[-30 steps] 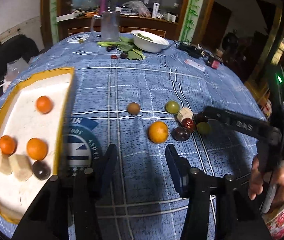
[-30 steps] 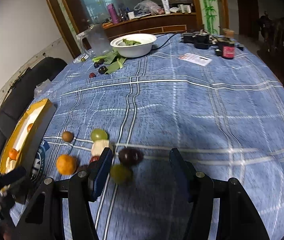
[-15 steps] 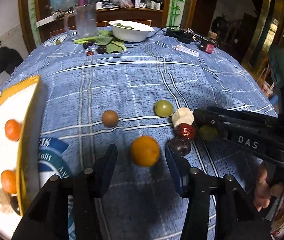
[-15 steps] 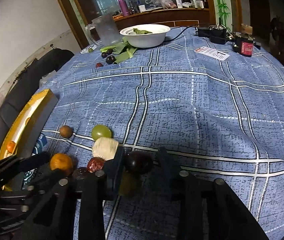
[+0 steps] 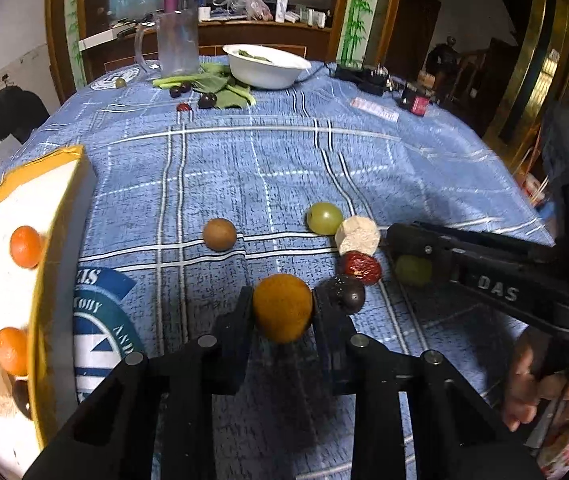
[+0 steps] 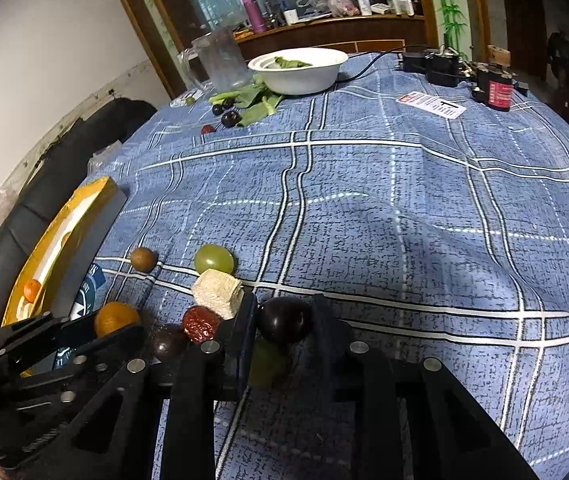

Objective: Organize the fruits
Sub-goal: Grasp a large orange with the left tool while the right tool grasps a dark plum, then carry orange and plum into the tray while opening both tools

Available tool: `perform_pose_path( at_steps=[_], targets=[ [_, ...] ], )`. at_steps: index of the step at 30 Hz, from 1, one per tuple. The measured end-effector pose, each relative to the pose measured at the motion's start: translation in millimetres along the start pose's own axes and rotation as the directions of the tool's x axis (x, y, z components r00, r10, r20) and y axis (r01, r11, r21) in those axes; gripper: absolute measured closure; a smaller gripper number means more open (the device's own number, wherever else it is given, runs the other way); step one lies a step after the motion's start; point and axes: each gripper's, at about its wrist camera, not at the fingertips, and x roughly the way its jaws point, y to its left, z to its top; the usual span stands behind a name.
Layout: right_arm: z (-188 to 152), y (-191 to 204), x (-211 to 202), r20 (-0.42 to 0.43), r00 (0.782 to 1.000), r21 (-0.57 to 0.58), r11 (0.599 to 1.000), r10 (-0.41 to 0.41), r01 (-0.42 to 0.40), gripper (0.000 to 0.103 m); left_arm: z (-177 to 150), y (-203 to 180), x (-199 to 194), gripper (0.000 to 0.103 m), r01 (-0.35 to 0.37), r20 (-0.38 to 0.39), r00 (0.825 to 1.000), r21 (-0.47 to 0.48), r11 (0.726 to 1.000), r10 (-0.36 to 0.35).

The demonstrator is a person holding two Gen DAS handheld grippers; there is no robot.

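Lettering "DAS" on right claw, clamped on plum; left claw closing against orange.

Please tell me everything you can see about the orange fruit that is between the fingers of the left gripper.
The orange fruit is round, with dull, finely pitted yellow-orange skin, like a small mandarin. It looks whole and unpeeled. It sits between the two black fingers of the left gripper, whose jaws are closing on it and already meet both its sides. It is over the blue checked tablecloth; I cannot tell whether it is lifted. A dark plum lies just right of it, beyond the finger.
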Motion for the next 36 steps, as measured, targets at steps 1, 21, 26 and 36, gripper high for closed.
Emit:
perform_pose_path(
  at_steps=[1,21,26,36],
  targets=[
    [-0.1,-0.7,-1.9,0.01,1.0,0.007,1.0,-0.002,0.002,0.075,-0.1,2.5,-6.2,0.076,0.013,0.009,1.0,-0.016,1.0,-0.012],
    [13.1,125.4,-56.3,0.064,0.978,-0.097,0.976,0.2,-0.194,0.074,-56.3,178.7,-143.2,0.076,-0.236,0.112,0.946,-0.404,0.884,0.304],
    [9.6,197.6,-35.6,-0.017,0.967,-0.187,0.949,0.254,-0.253,0.074,-77.1,208.0,-134.0,0.076,-0.26,0.051,0.948,-0.444,0.857,0.314],
    [-4.5,280.4,41.2,-0.162,0.966,-0.284,0.927,0.204,-0.243,0.074,-89.7,223.6,-121.8,0.075,-0.245,0.033,0.956,-0.457,0.855,0.291]
  ],
)
